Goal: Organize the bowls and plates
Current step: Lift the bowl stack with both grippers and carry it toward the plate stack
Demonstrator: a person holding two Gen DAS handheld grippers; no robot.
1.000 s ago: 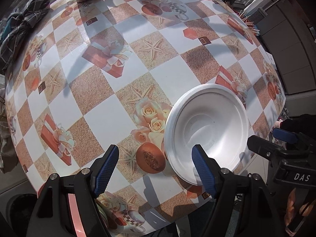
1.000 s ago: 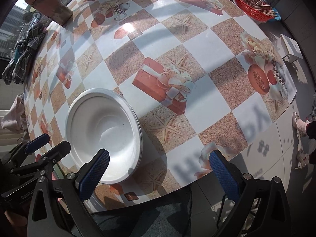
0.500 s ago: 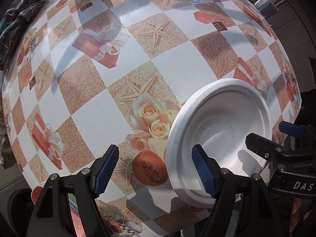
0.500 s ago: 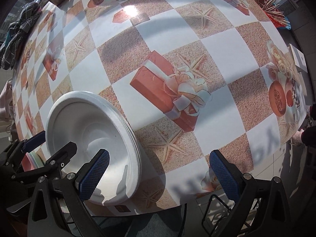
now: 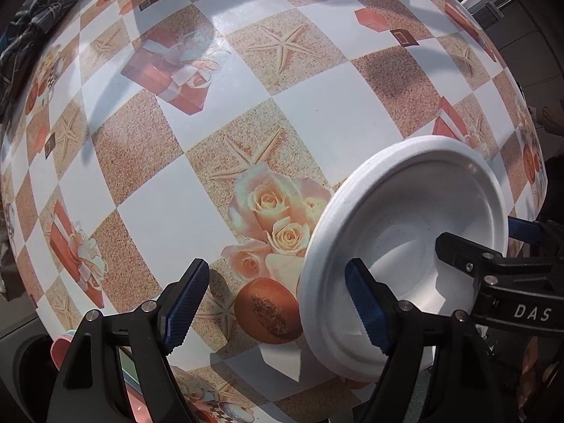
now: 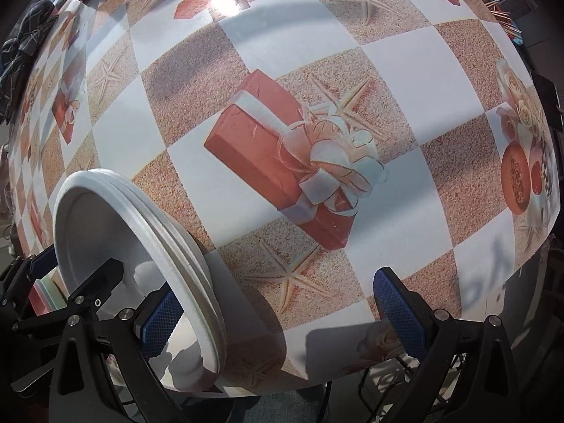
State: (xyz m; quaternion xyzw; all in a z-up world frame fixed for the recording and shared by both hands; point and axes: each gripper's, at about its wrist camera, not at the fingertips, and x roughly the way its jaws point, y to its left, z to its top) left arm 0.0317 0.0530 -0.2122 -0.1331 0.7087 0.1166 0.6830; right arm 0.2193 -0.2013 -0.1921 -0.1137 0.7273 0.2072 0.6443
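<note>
Both tongs, left (image 5: 276,305) and right (image 6: 283,312), gape around the white bowls' (image 5: 405,246) rim (nested, seemingly); next, clamp and lift.

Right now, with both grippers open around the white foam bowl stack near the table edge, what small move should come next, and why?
Probably close the left gripper on the near-left rim of the white foam bowl stack. Its right finger already sits inside the bowl and its left finger outside, jaws open. The right gripper likewise straddles the opposite rim, unclamped, on the patterned tablecloth.
</note>
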